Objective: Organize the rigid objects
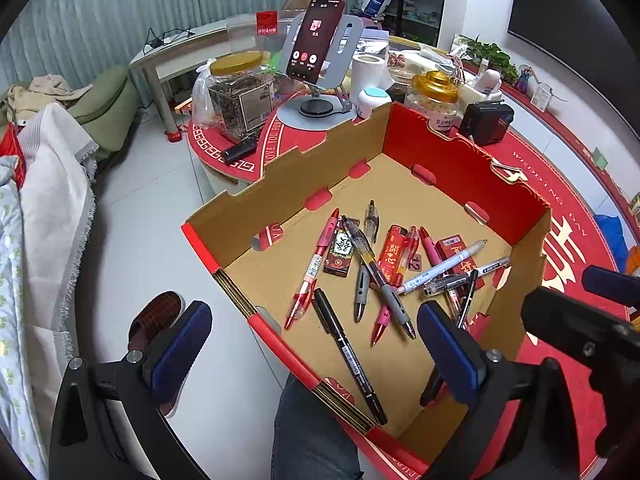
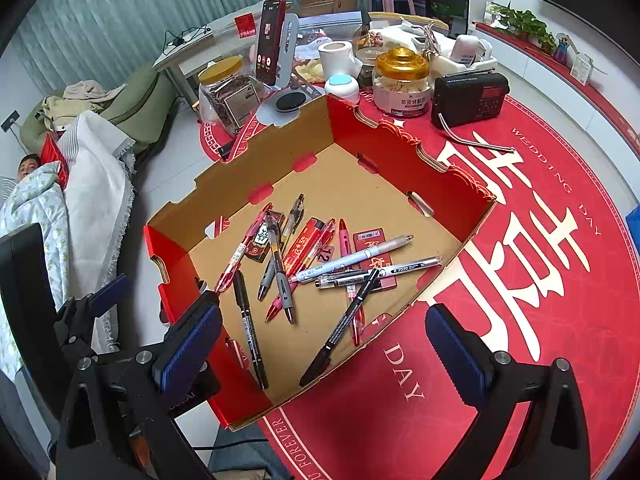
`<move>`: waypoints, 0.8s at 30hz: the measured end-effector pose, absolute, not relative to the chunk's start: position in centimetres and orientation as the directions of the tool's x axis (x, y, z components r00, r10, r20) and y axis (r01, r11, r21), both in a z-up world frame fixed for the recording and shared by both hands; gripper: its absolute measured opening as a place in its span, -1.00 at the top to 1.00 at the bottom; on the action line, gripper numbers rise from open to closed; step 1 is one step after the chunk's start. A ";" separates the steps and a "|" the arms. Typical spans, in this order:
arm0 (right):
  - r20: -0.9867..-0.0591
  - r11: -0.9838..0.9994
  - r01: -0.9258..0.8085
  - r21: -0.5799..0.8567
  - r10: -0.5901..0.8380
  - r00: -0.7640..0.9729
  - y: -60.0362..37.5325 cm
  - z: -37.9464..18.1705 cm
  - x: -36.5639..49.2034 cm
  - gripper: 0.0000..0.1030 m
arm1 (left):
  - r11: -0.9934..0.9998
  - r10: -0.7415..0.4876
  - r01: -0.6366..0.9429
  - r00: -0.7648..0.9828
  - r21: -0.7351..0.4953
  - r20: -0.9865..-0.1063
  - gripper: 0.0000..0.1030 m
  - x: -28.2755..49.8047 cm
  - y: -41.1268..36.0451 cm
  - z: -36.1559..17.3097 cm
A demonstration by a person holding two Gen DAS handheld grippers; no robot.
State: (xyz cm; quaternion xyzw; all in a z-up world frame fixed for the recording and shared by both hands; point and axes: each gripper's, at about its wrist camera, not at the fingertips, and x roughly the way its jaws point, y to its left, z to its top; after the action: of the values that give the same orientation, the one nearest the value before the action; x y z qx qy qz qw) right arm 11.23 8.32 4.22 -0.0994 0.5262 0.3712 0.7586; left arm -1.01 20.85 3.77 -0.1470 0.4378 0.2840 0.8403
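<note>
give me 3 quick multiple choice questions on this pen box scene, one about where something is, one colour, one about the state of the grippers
1. Where do the pens lie?
A. inside the cardboard box
B. on the floor
C. on top of the radio

2. What colour is the lid of the jar beside the radio?
A. green
B. gold
C. black

3. How do the jaws of both grippers stand?
A. shut on a pen
B. shut on nothing
C. open, holding nothing

Answers:
1. A: the pens are scattered on the floor of the cardboard box.
2. B: the jar next to the black radio has a gold lid.
3. C: the left gripper and the right gripper both show pads wide apart with nothing between them.
</note>
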 end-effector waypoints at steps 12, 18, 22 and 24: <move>-0.876 0.703 -0.675 0.225 0.448 0.175 8.6 4.2 11.2 -0.99 | 0.805 0.339 -0.593 0.456 0.003 -0.823 -0.99 -0.9 20.6 3.6; -0.877 0.703 -0.675 0.225 0.448 0.174 8.7 4.2 11.1 -0.99 | 0.808 0.334 -0.589 0.458 -0.001 -0.824 -0.99 -0.8 20.6 3.6; -0.877 0.702 -0.676 0.226 0.449 0.173 8.7 4.2 11.1 -0.99 | 0.807 0.331 -0.590 0.457 -0.003 -0.825 -0.99 -0.8 20.6 3.6; -0.877 0.702 -0.676 0.225 0.449 0.174 8.7 4.3 11.1 -0.99 | 0.807 0.333 -0.591 0.456 -0.001 -0.826 -0.99 -0.9 20.6 3.6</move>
State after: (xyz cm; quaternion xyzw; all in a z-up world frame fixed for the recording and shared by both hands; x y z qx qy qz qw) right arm 11.13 8.72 4.25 -0.1082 0.5249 0.3706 0.7586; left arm -0.90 20.56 3.63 -0.1457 0.4434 0.2746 0.8407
